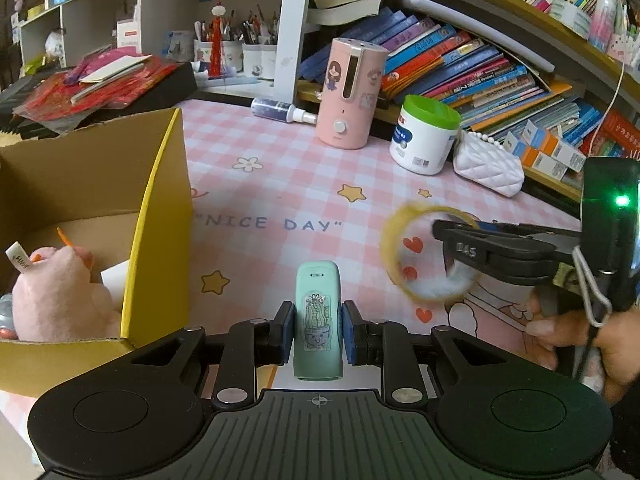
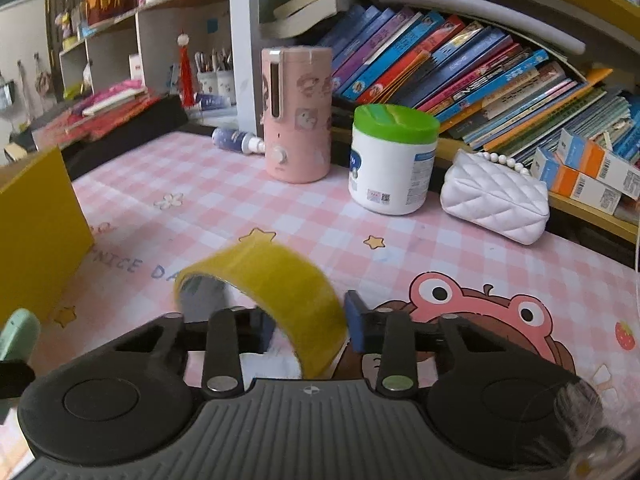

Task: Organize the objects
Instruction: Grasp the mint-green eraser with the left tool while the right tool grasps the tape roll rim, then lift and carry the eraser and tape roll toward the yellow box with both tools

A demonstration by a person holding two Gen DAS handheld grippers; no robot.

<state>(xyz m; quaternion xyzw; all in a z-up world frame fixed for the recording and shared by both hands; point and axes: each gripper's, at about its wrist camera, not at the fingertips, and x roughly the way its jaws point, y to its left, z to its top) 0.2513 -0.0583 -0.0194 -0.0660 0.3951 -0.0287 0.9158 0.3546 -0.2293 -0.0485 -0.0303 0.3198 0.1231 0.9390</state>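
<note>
My left gripper (image 1: 318,320) is shut on a mint-green case (image 1: 318,320) with a cactus sticker, held upright above the pink checked mat (image 1: 280,184). Just to its left stands an open cardboard box (image 1: 156,220) with a pink plush toy (image 1: 60,300) inside. My right gripper (image 2: 310,320) is shut on the wall of a yellow tape roll (image 2: 280,276), one finger inside the ring and one outside. In the left wrist view the tape roll (image 1: 390,248) stands on edge at the tip of the right gripper (image 1: 452,236), to the right of the case.
Along the back of the mat stand a pink humidifier (image 1: 352,92), a white jar with a green lid (image 1: 424,136), a white quilted purse (image 1: 488,164) and a lying spray bottle (image 1: 280,110). Leaning books (image 1: 460,64) fill the shelf behind. A person's hand (image 1: 560,332) holds the right gripper.
</note>
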